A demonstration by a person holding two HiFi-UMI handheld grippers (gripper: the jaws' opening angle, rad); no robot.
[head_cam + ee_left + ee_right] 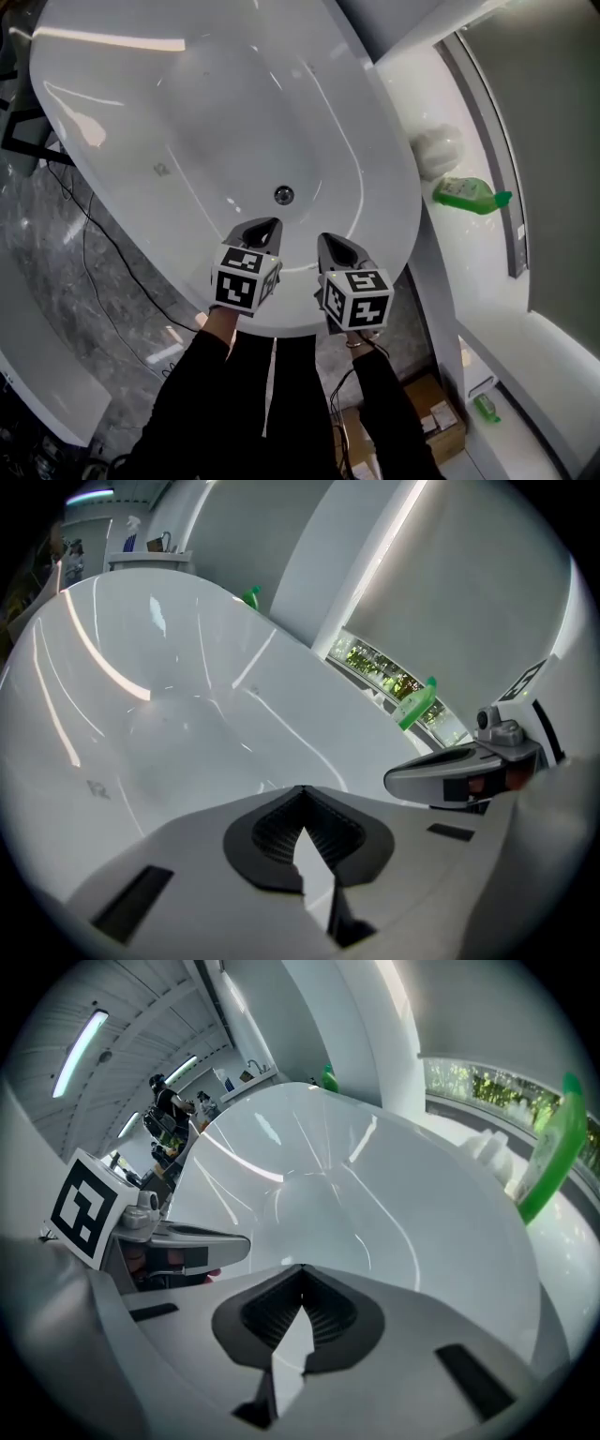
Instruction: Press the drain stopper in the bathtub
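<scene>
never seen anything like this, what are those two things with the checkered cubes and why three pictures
No robot here: a person holds a left gripper and right gripper; the marker cubes are part of them. The head view looks down from the person's head at a white bathtub with its drain stopper, untouched. The other two pictures come from cameras riding on each gripper. Both grippers' fingers are closed together and hold nothing. A green bottle sits on the ledge beside the tub.

Black sleeves [187, 394]; grey left gripper [265, 227] and right gripper [334, 246] bear black-and-white marker cubes [246, 278].
</scene>
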